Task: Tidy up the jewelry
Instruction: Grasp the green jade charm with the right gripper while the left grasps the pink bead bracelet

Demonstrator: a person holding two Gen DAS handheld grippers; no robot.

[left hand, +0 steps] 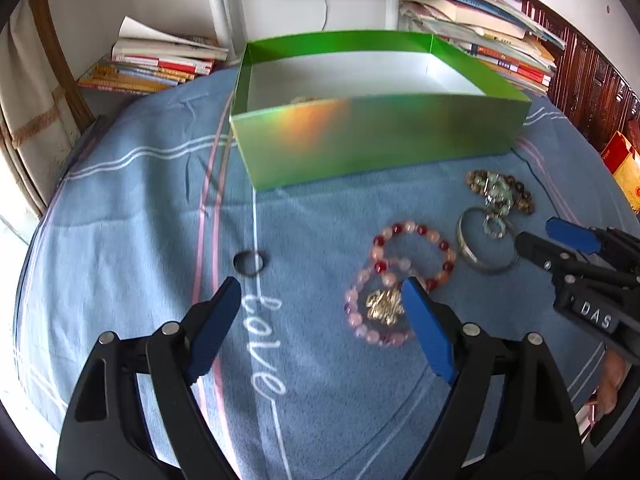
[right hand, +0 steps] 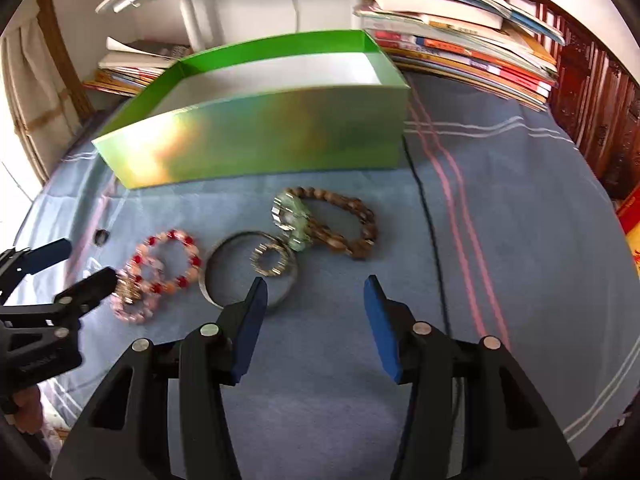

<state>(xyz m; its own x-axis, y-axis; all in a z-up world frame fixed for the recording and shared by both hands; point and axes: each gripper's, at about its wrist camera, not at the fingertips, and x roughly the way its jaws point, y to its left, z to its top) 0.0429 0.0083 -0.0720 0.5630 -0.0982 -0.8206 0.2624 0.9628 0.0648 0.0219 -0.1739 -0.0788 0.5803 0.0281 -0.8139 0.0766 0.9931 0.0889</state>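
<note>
A green open box (left hand: pixel 376 136) (right hand: pixel 256 136) stands on the blue cloth. In front of it lie a pink and red bead bracelet (left hand: pixel 412 256) (right hand: pixel 168 264) with a gold charm (left hand: pixel 384 306), a silver bangle (left hand: pixel 486 244) (right hand: pixel 248 272), a green stone piece (left hand: pixel 496 192) (right hand: pixel 292 216) and a brown bead bracelet (left hand: pixel 524 196) (right hand: pixel 348 224). A small dark ring (left hand: pixel 249 263) (right hand: pixel 102 236) lies apart at the left. My left gripper (left hand: pixel 322 288) (right hand: pixel 86 264) is open above the cloth beside the pink bracelet. My right gripper (right hand: pixel 316 284) (left hand: pixel 540 236) is open near the bangle.
Stacks of books (left hand: pixel 160 64) (right hand: pixel 472 52) lie behind the box on both sides. A white lamp post (left hand: pixel 220 12) stands at the back. A dark wooden cabinet (right hand: pixel 592 92) is at the right. A thin dark cord (right hand: pixel 428 216) runs across the cloth.
</note>
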